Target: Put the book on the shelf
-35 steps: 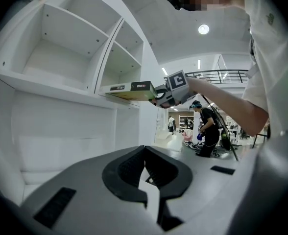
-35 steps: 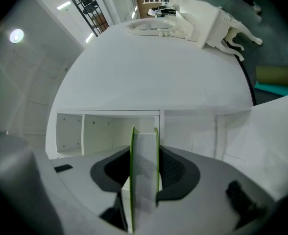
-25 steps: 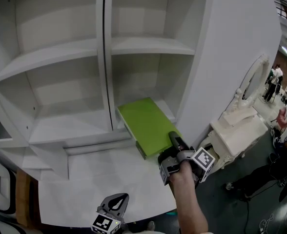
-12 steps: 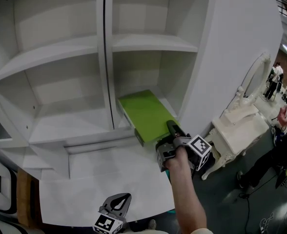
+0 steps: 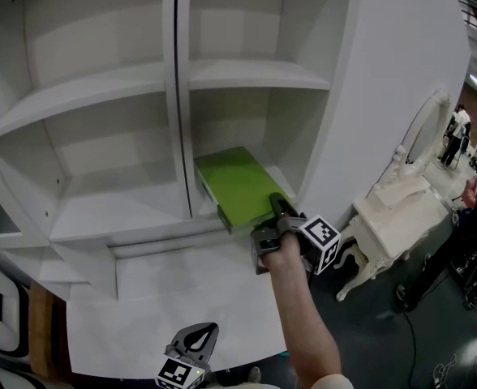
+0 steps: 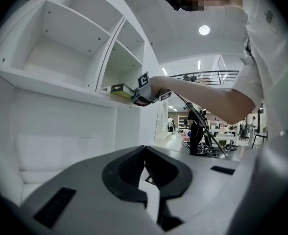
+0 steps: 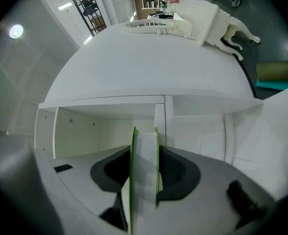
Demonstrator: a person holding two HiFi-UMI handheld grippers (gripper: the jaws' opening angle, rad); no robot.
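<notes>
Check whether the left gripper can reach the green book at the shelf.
Probably not from there: the left gripper sits low before the white ledge, fingers together, far from the flat green book clamped by the right gripper.

A white shelf unit (image 5: pixel 247 75) rises behind a white surface (image 5: pixel 182 298). An upright divider (image 5: pixel 178 96) splits it into two columns of open-fronted bays. In the lower right bay a green book (image 5: pixel 238 185) lies flat over most of the floor, and the right gripper (image 5: pixel 276 207), with its arm, blocks that opening. The other bays stand open. The side wall (image 5: pixel 384 96) closes off the right.
</notes>
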